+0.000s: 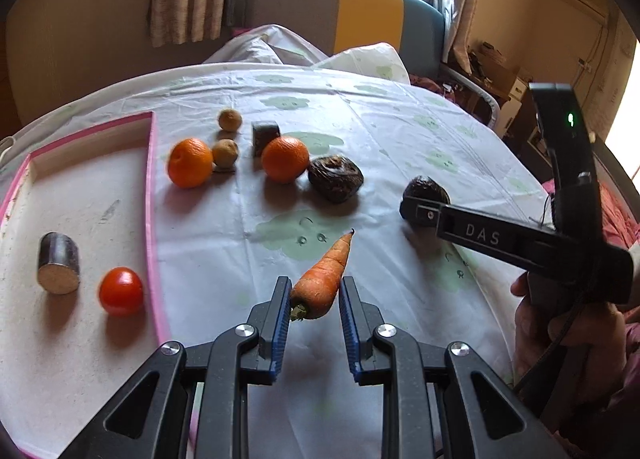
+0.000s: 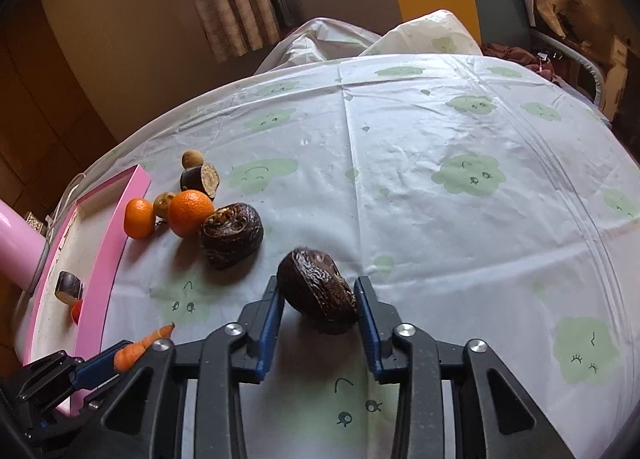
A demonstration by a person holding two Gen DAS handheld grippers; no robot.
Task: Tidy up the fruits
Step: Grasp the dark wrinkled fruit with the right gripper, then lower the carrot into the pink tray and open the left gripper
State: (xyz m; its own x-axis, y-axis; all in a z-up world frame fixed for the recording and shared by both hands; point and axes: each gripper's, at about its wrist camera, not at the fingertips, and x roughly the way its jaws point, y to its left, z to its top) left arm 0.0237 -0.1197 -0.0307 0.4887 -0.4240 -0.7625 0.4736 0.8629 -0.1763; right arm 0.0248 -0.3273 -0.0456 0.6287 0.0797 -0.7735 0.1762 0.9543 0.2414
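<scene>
From the left wrist camera, the left gripper (image 1: pixel 315 293) sits at the bottom middle of the frame. Its two blue pads are squeezed tight on the fat end of a carrot (image 1: pixel 323 279). The carrot's thin tip points up and a little to the right. The carrot is lifted off the tablecloth (image 1: pixel 400 139), which is white with green cloud faces.

At the left of the frame lies a pink tray (image 1: pixel 150 187). Inside it, low on the left, are a red tomato (image 1: pixel 121 291) and a short dark round chunk (image 1: pixel 59 269) with a pale cut end. In the middle of the frame, just right of the tray, are two oranges (image 1: pixel 189 162), two small brown round fruits (image 1: pixel 225 153), a dark cut piece (image 1: pixel 265 135) and a dark wrinkly fruit (image 1: pixel 335 178). At the right of the frame, the right gripper (image 1: pixel 420 215) reaches onto a second dark wrinkly fruit (image 1: pixel 426 187), and a hand (image 1: pixel 560 335) holds its handle.

From the right wrist camera, the right gripper (image 2: pixel 318 301) is at the bottom middle. The second dark wrinkly fruit (image 2: pixel 318 297) sits tilted between its blue pads, and both pads touch its sides. The first dark wrinkly fruit (image 2: pixel 231 235) lies up and to the left, next to an orange (image 2: pixel 189 211). The pink tray (image 2: pixel 108 259) runs along the left edge. In the lower left corner, the left gripper (image 2: pixel 108 363) holds the carrot (image 2: pixel 140 349) beside the tray.
</scene>
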